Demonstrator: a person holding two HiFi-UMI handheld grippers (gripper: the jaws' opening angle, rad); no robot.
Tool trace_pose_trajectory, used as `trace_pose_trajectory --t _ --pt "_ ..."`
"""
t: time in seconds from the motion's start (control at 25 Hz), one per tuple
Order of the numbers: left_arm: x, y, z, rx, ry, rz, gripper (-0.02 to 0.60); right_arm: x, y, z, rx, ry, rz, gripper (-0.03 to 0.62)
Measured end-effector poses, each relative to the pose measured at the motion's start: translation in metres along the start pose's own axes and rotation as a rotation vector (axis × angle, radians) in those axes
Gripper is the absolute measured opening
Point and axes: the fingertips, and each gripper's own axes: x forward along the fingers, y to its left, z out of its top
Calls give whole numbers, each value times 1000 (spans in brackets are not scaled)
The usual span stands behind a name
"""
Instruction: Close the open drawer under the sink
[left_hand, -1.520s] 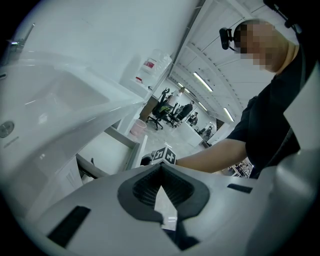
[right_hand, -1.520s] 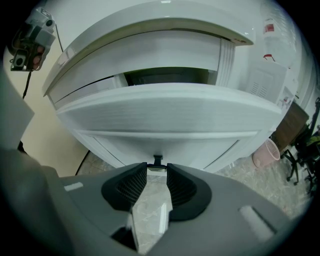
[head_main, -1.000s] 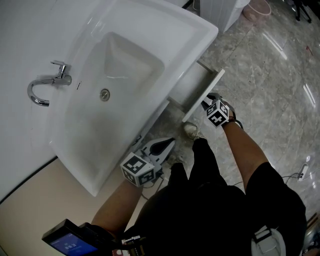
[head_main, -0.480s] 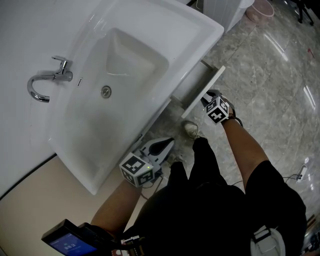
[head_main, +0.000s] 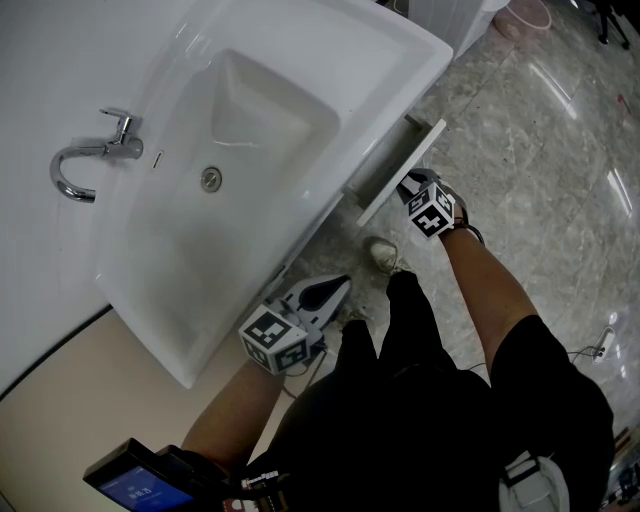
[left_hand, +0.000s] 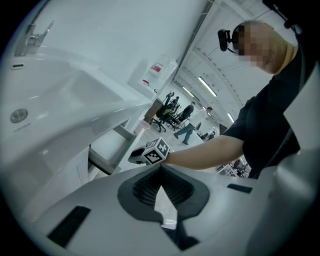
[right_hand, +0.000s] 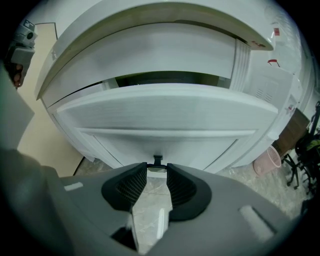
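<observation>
Drawer (right_hand: 160, 112) under sink (head_main: 390, 60) is only partly in, gap left; right gripper (right_hand: 157, 167) at its front, jaws apart and empty; left gripper (left_hand: 160, 170) closed, idle.

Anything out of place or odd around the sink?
Only the drawer under the sink: it stands partly pulled out, with a gap showing behind its front panel. The right tool is at that panel, jaws apart. No spill or damage shows.
</observation>
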Motion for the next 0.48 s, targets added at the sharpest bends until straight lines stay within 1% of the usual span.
trace_pose_trajectory --t 0.48 --pt "-1 5 3 -19 -15 -12 0 16 -1 23 -13 -15 2 121"
